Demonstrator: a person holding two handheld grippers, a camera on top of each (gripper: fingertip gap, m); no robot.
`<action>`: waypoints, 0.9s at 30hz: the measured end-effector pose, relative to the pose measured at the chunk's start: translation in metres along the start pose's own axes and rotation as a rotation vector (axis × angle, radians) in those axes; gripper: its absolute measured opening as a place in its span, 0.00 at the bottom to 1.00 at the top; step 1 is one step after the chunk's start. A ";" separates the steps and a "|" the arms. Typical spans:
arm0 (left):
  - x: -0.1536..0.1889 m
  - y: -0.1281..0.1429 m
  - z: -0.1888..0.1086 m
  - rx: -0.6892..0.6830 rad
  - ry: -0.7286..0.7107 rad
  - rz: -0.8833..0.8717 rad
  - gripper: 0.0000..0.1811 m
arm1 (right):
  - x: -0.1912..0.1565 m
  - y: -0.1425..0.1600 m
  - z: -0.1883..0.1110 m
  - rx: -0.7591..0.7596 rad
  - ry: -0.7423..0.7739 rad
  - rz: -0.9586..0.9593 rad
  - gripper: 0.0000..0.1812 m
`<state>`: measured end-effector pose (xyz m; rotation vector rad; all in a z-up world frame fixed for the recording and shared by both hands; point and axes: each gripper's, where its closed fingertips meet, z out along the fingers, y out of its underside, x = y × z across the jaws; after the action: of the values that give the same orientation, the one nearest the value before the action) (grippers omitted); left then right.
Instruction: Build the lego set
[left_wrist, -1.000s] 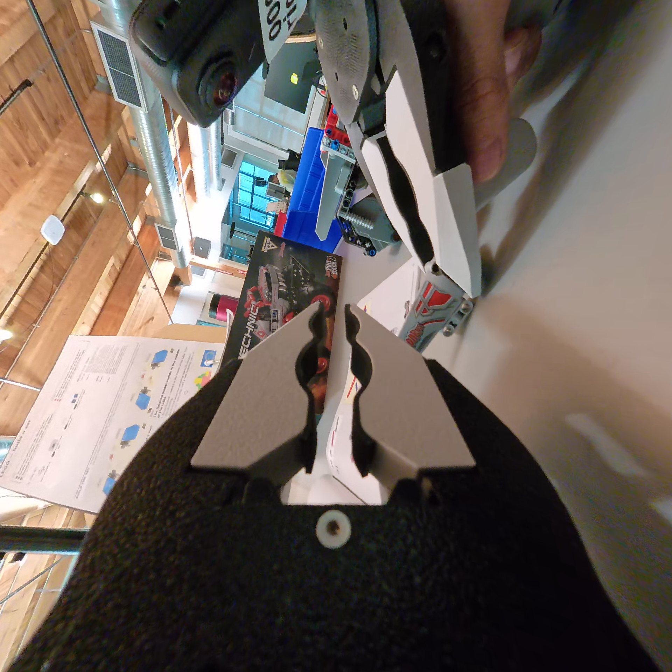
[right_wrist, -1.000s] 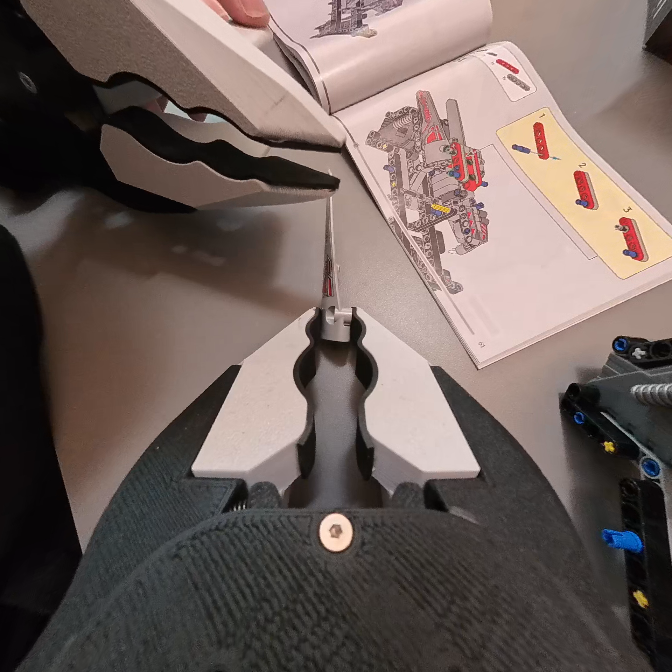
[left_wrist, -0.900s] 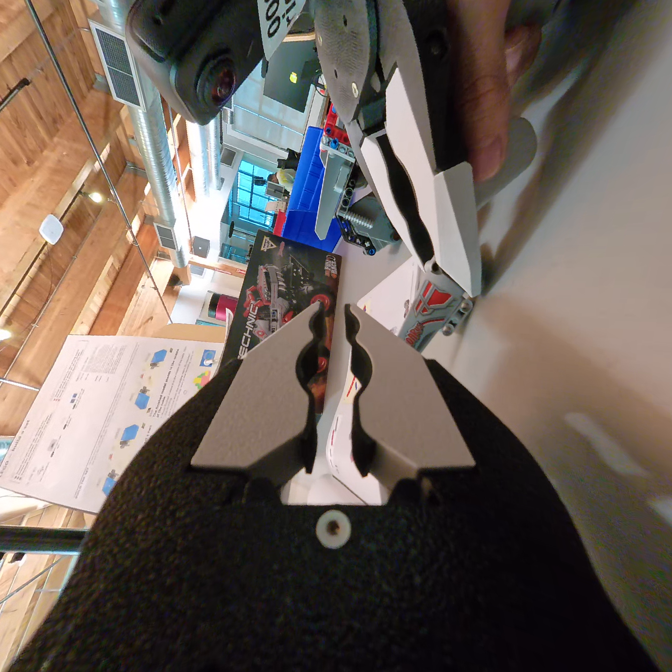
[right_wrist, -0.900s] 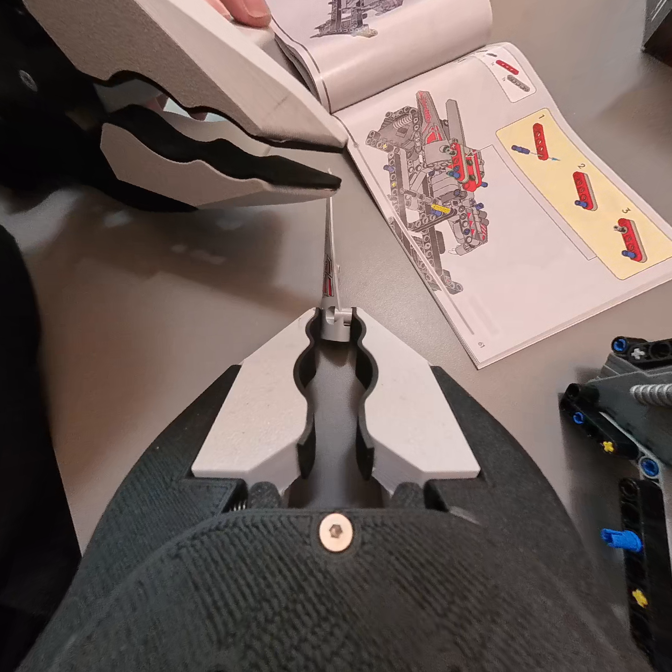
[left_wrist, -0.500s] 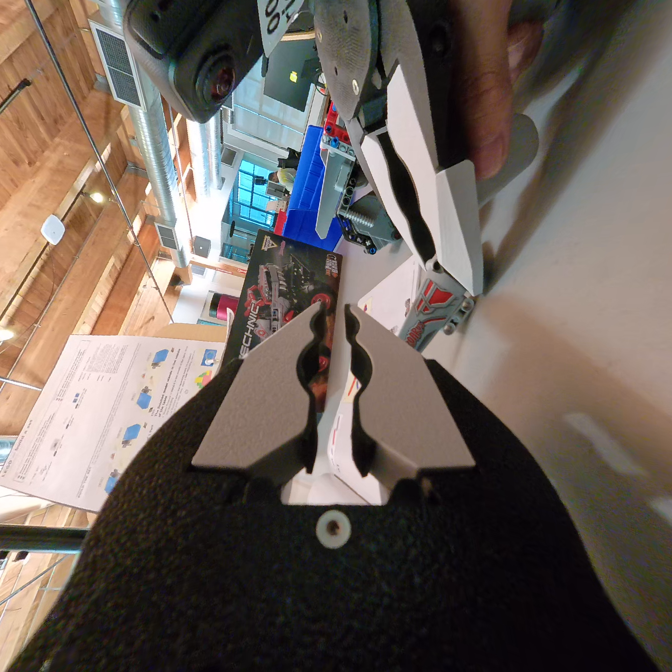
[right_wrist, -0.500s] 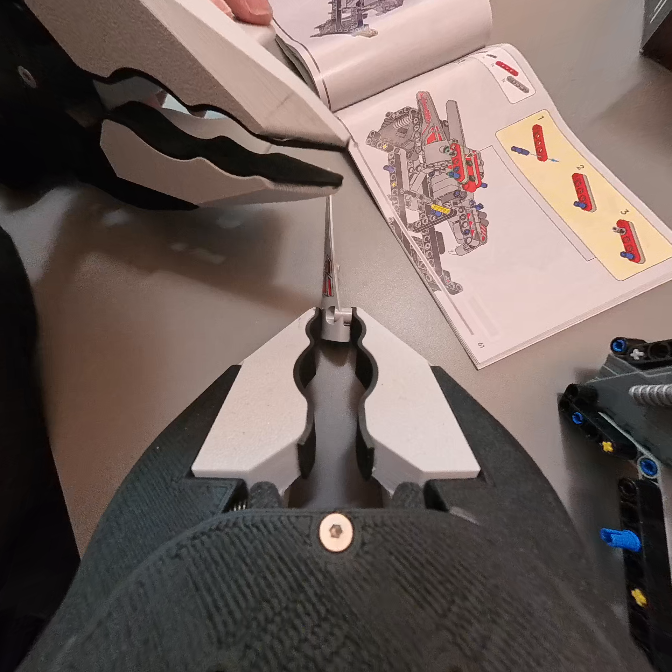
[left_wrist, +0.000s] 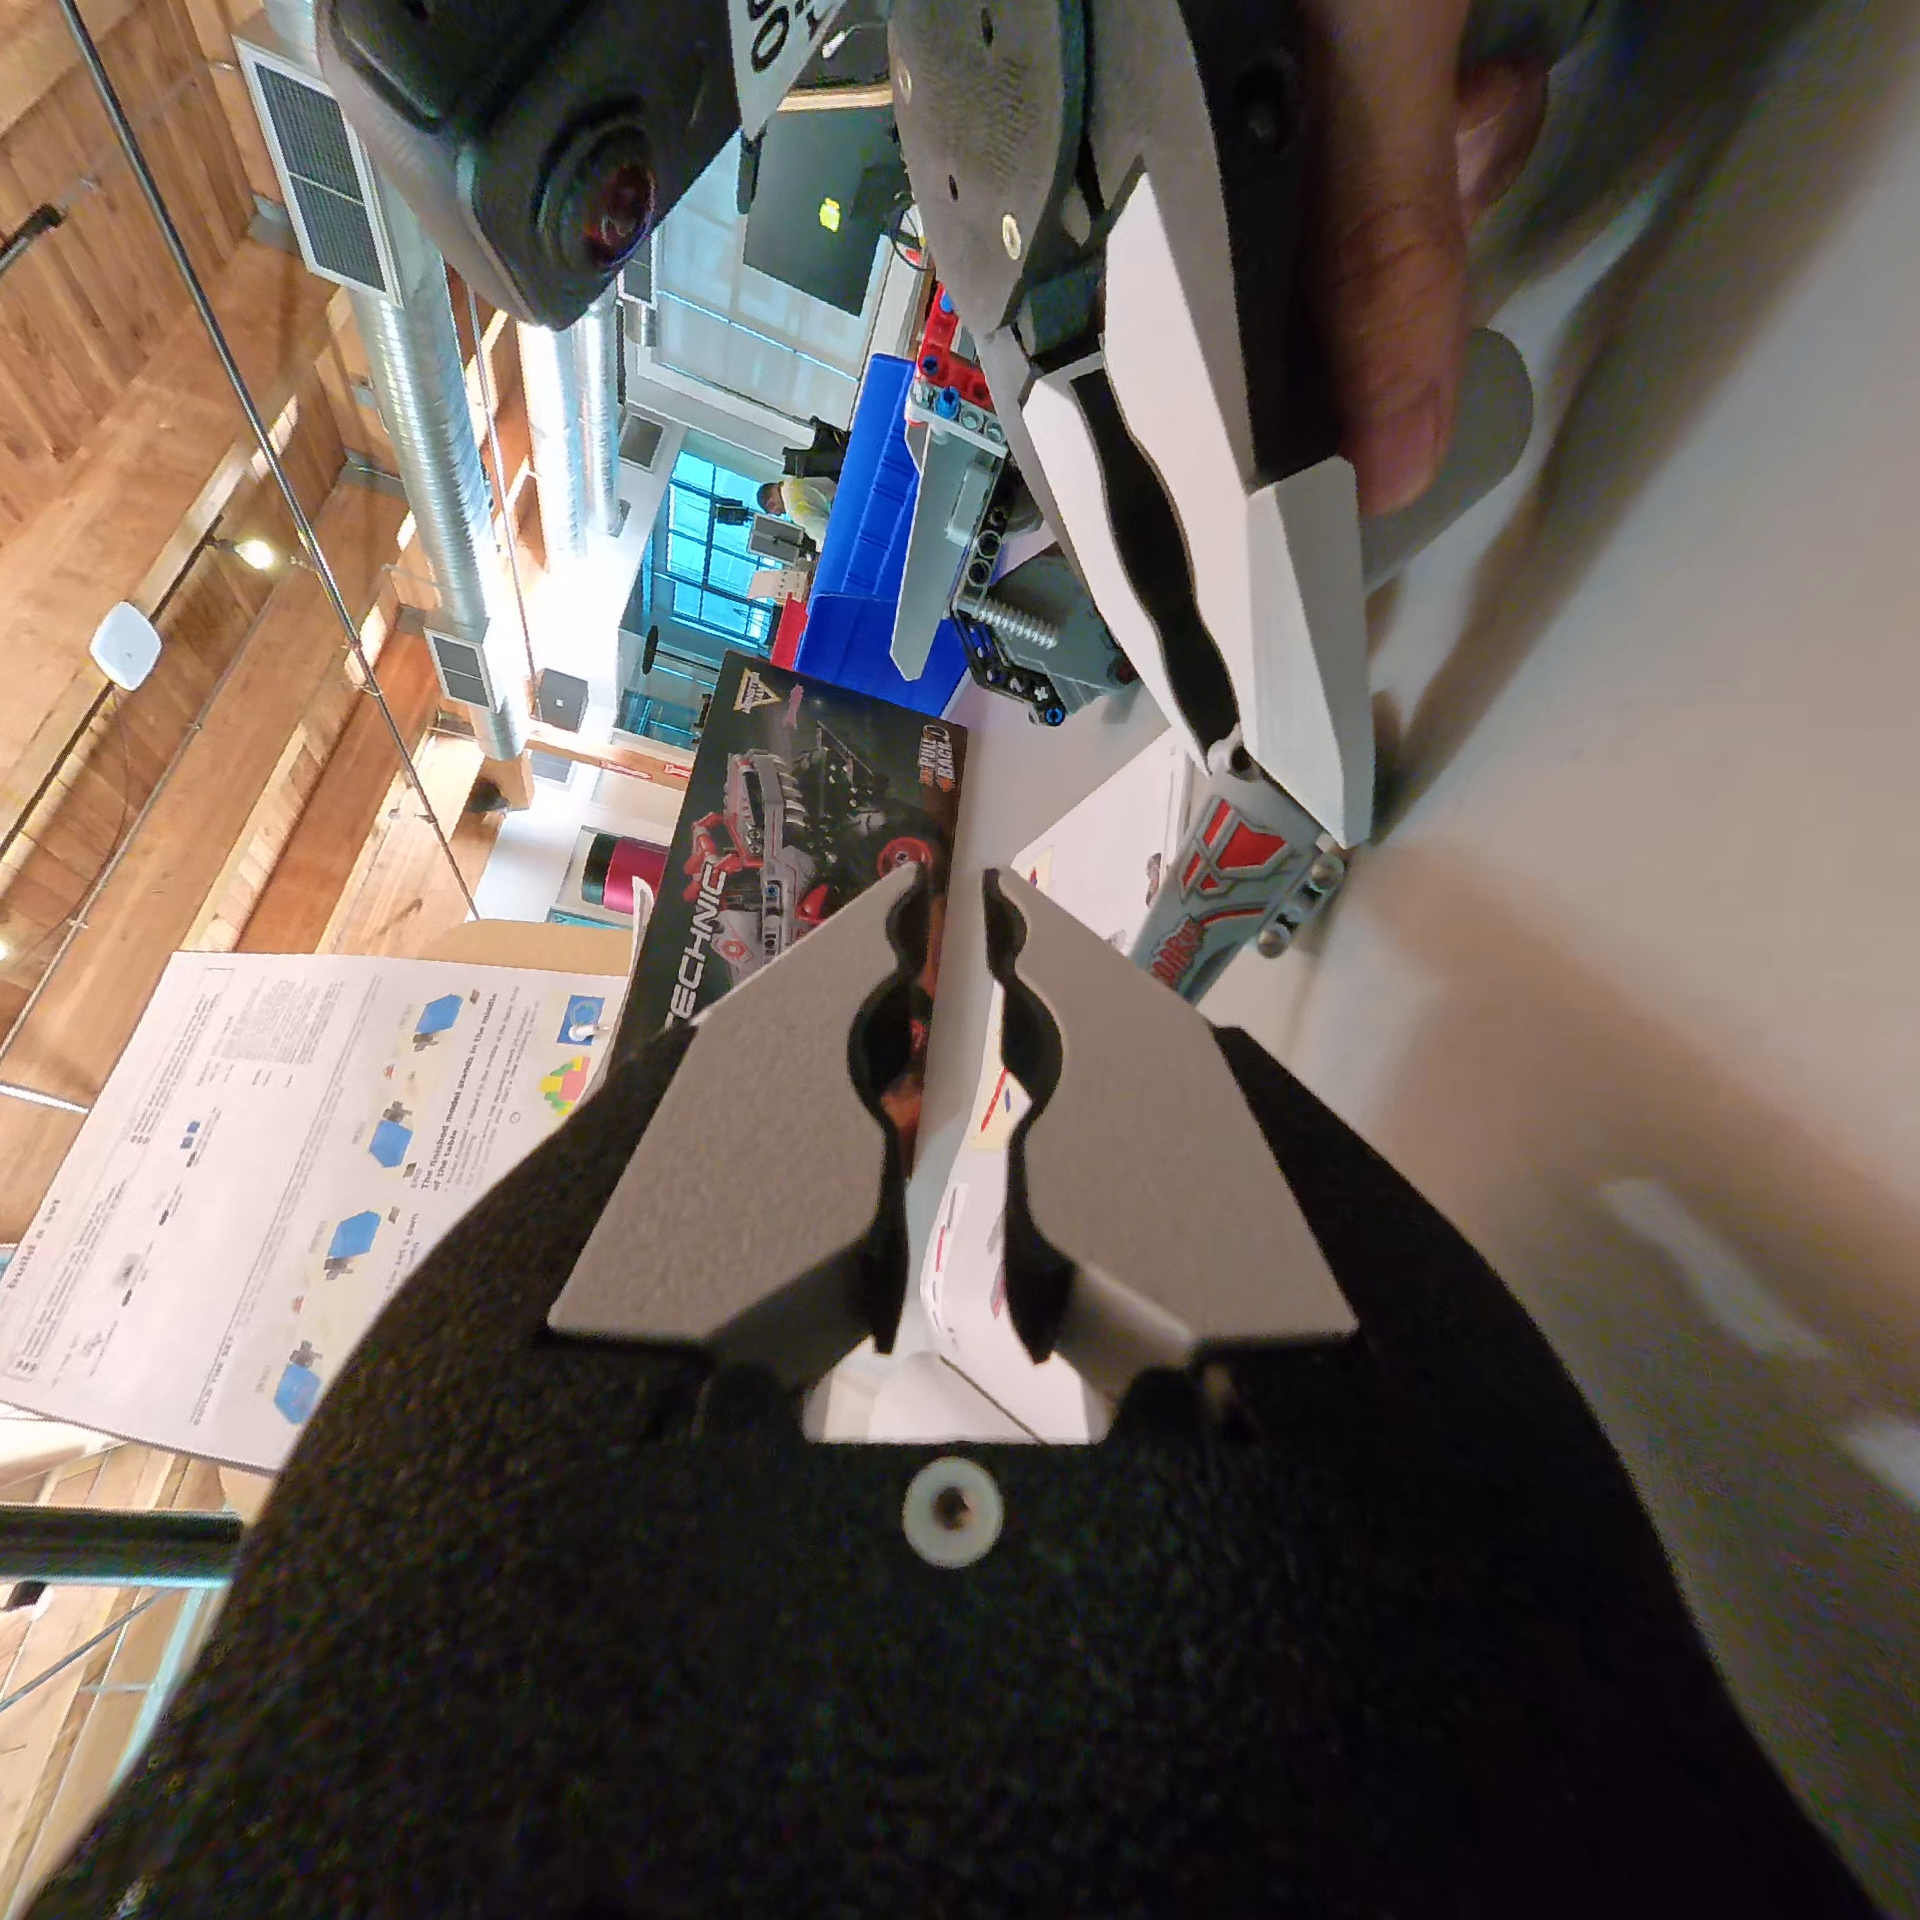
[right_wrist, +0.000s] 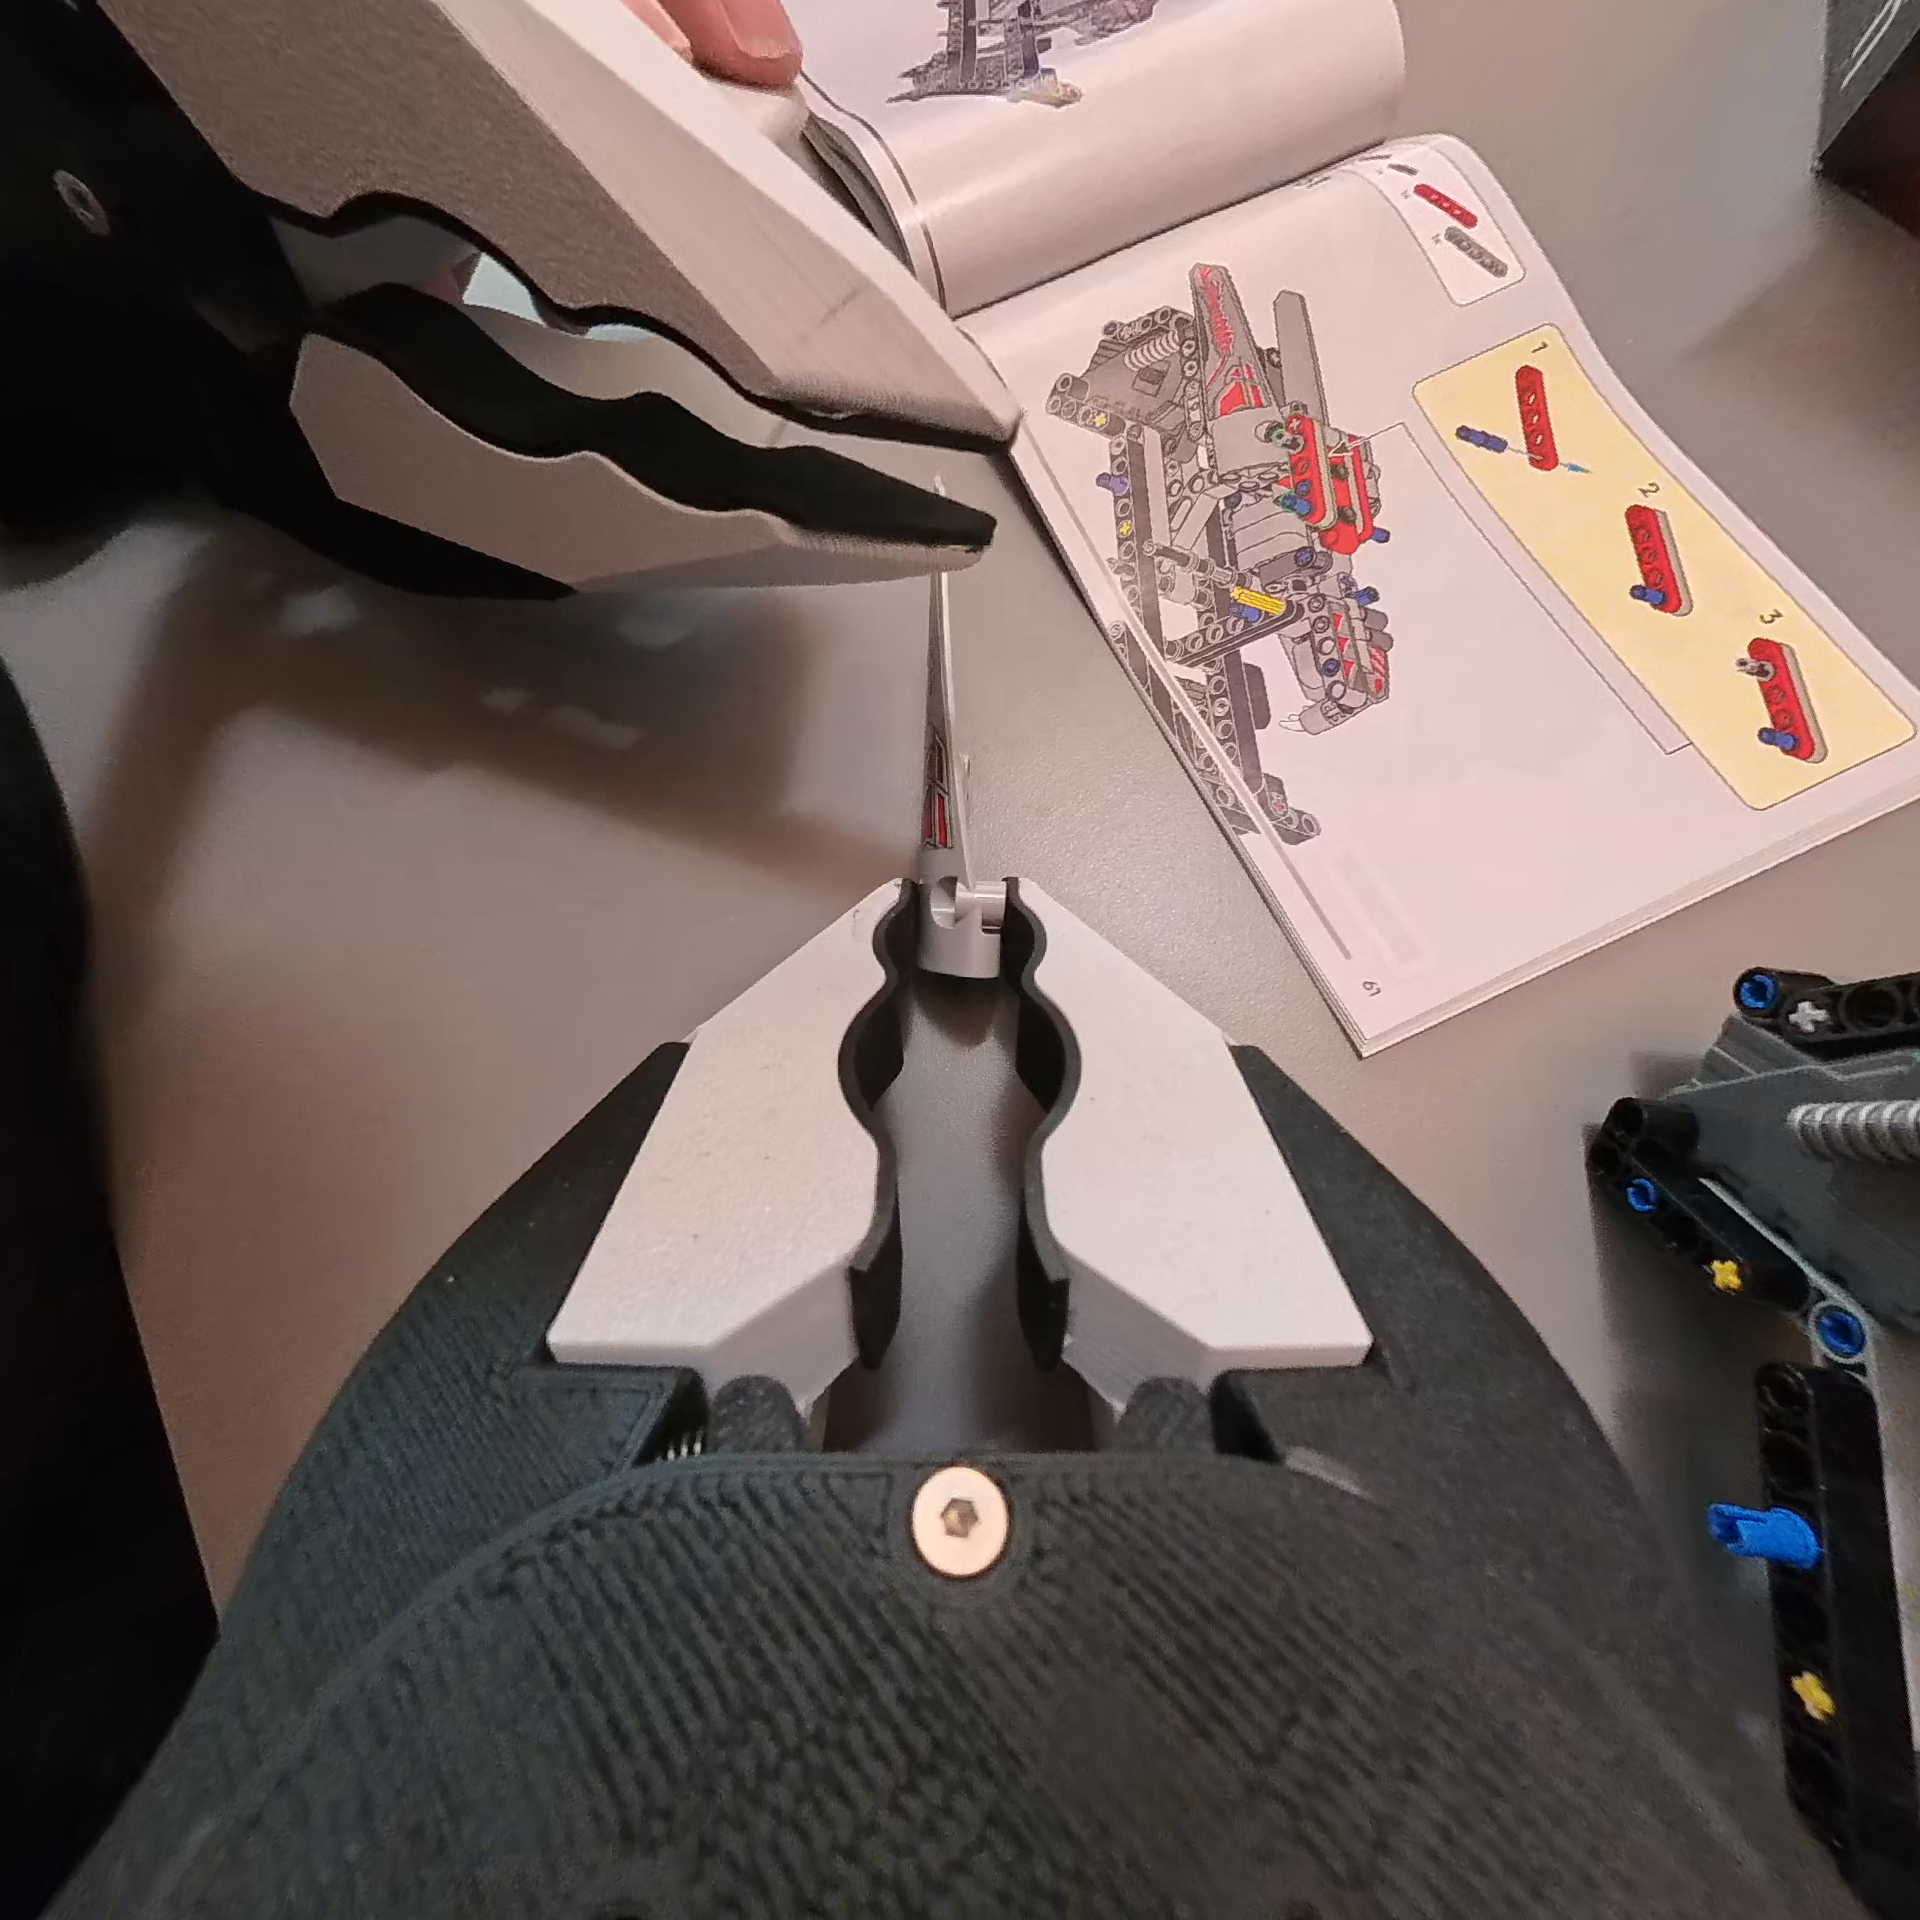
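The grey panel (right_wrist: 943, 790), a thin wedge with red and black markings, stands on edge on the table (right_wrist: 447, 935). Its thick pinned end sits between the fingertips of the right gripper (right_wrist: 958, 914), whose jaws are closed on it with only the panel's width between them. The panel's thin tip reaches up to the left gripper (right_wrist: 966, 488), touching or nearly touching its lower finger. In the left wrist view the same panel (left_wrist: 1226, 883) lies along the tabletop under the right gripper's (left_wrist: 1288, 790) tips.

The left gripper (left_wrist: 951, 883) is slightly open, a narrow slot between its fingers, and holds nothing; seen from the right it comes in low from the left, fingers almost level over the table.

Bare table lies to the left of the panel. To the right, near the panel, lies the open booklet (right_wrist: 1455, 644), one page curled up. Past the booklet's near corner, at the right edge, sits the part-built model (right_wrist: 1787, 1174) with a black beam (right_wrist: 1808, 1621) carrying a blue pin. The box (left_wrist: 821, 852) stands beyond the booklet, a blue bin (left_wrist: 883, 540) farther back.

A hand (left_wrist: 1382, 239) grips the right tool from above, its fingertip close to the table.
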<state>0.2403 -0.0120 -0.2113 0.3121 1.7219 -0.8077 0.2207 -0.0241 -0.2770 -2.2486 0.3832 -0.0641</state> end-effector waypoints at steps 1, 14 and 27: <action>0.000 0.000 0.000 0.000 0.004 -0.010 0.03 | 0.000 0.000 0.000 0.000 0.003 -0.004 0.08; 0.008 -0.012 -0.005 0.144 0.310 -0.548 0.11 | -0.004 -0.022 -0.041 0.184 0.149 -0.304 0.08; -0.006 -0.061 0.007 0.260 0.375 -0.316 0.13 | -0.032 -0.053 -0.110 0.438 0.469 -0.872 0.07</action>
<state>0.2117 -0.0602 -0.1848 0.3912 2.0481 -1.2729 0.1849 -0.0635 -0.1627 -1.7863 -0.3709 -1.0327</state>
